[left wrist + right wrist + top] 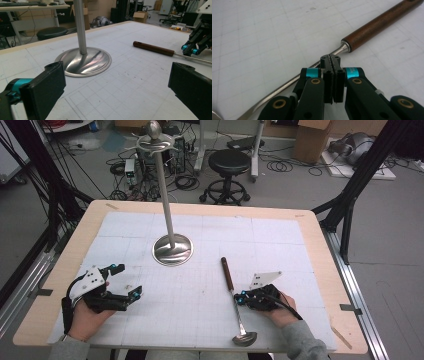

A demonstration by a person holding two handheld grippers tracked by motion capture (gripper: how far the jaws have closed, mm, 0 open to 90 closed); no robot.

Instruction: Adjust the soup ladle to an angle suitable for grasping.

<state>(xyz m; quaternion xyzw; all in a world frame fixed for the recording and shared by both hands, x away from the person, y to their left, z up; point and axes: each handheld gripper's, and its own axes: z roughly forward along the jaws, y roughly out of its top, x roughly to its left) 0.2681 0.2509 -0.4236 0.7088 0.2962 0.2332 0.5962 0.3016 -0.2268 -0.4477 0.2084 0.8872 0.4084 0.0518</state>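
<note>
Pinching the ladle (235, 303) shaft with the right gripper (243, 296) while it lies flat on the counter (310, 245), left gripper (131, 285) spread idle, lift and hang on the stand (169, 220) not yet done.

Wooden table (320, 250) with white grid mat (280, 240), steel stand (172, 249), wooden-handled ladle (235, 305)

High view: you look forward and down on the whole table (310, 227) from above your side; left gripper view: low and level across the mat toward the stand (82, 45) and ladle (153, 48); right gripper view: very close above the same ladle's shaft (294, 80).
</note>
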